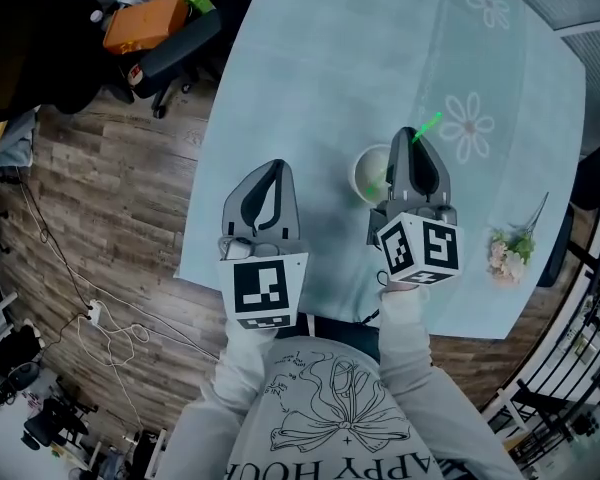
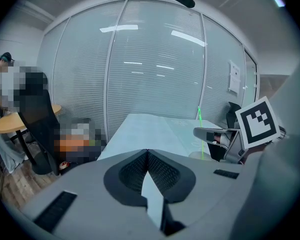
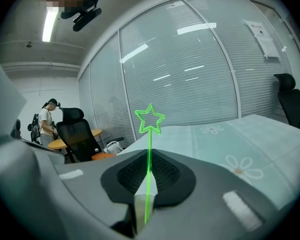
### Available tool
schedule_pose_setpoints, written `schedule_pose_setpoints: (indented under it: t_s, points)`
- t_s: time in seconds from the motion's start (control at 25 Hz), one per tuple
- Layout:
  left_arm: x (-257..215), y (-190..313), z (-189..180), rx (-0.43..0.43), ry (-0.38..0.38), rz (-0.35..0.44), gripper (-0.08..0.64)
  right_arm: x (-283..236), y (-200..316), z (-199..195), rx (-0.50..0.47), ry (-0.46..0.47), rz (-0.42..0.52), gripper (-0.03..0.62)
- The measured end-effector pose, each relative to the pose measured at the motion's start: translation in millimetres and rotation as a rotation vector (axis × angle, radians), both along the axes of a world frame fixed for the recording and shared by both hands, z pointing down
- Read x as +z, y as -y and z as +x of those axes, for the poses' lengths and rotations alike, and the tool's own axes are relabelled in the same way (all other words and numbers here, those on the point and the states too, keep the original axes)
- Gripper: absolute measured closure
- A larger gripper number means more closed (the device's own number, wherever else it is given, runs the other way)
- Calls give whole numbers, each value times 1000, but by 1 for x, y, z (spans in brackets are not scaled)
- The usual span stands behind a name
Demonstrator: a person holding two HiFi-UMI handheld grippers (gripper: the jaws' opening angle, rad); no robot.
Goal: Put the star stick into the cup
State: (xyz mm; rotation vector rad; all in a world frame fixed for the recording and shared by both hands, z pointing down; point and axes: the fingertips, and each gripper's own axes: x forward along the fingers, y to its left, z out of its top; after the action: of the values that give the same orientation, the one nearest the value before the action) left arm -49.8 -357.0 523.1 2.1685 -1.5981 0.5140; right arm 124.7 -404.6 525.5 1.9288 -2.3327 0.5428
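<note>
My right gripper (image 1: 414,134) is shut on the green star stick (image 3: 149,134), whose star head stands up past the jaw tips in the right gripper view. In the head view only the stick's green tip (image 1: 426,125) shows beyond the jaws. The white cup (image 1: 369,175) stands on the table just left of and partly under this gripper. My left gripper (image 1: 268,173) hovers over the table's near left part, shut with nothing between its jaws (image 2: 147,153). From the left gripper view the stick (image 2: 200,129) is a thin green line beside the right gripper.
A pale blue tablecloth with flower prints (image 1: 380,58) covers the table. A small flower bunch (image 1: 507,248) lies near its right edge. An office chair (image 1: 170,53) and an orange bag (image 1: 145,23) stand off the table's far left corner. A person (image 3: 47,124) stands by a round table in the background.
</note>
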Motion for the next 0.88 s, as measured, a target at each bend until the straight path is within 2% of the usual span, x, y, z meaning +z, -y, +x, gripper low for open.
schedule_pose_setpoints:
  t_s: [0.32, 0.52, 0.88]
  points:
    - [2, -2, -2, 3, -1, -8, 554, 2, 5, -1, 12, -29, -7, 565]
    - [0, -2, -4, 0, -1, -8, 554, 2, 6, -3, 15, -24, -12, 542]
    - [-5, -4, -5, 2, 1, 7, 554, -3, 2, -3, 18, -14, -4, 540]
